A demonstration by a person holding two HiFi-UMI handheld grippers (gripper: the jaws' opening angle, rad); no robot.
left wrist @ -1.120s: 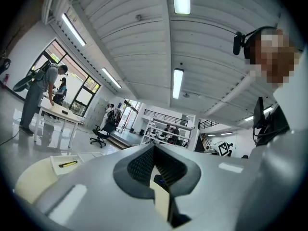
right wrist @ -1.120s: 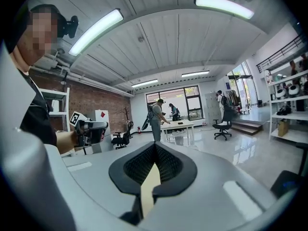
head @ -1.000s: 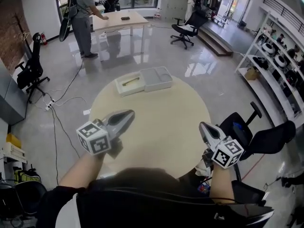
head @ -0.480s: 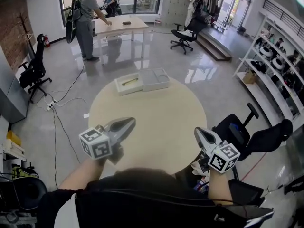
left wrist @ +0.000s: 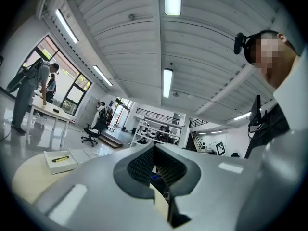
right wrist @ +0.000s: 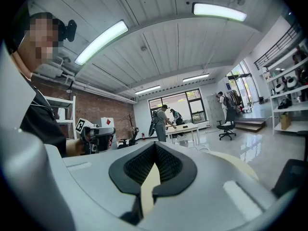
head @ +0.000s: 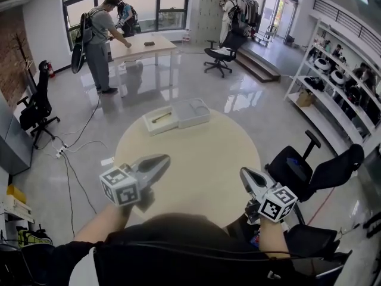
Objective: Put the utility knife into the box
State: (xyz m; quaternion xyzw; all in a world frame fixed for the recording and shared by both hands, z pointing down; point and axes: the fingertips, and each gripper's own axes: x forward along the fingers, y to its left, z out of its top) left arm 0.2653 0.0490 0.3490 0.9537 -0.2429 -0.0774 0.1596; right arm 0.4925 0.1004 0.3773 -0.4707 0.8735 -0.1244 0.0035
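Yellow utility knife (head: 162, 117) lies inside the open white box (head: 149, 126), at the far edge of the round beige desk (head: 196, 165). A matching white tray (head: 195, 113) sits touching the box's right side, likely the lid. Placing looks done; at most closing the box is left. Left tongs (head: 162, 159) and right tongs (head: 245, 173) are both closed tight and empty, at the near edge, well apart from the box.
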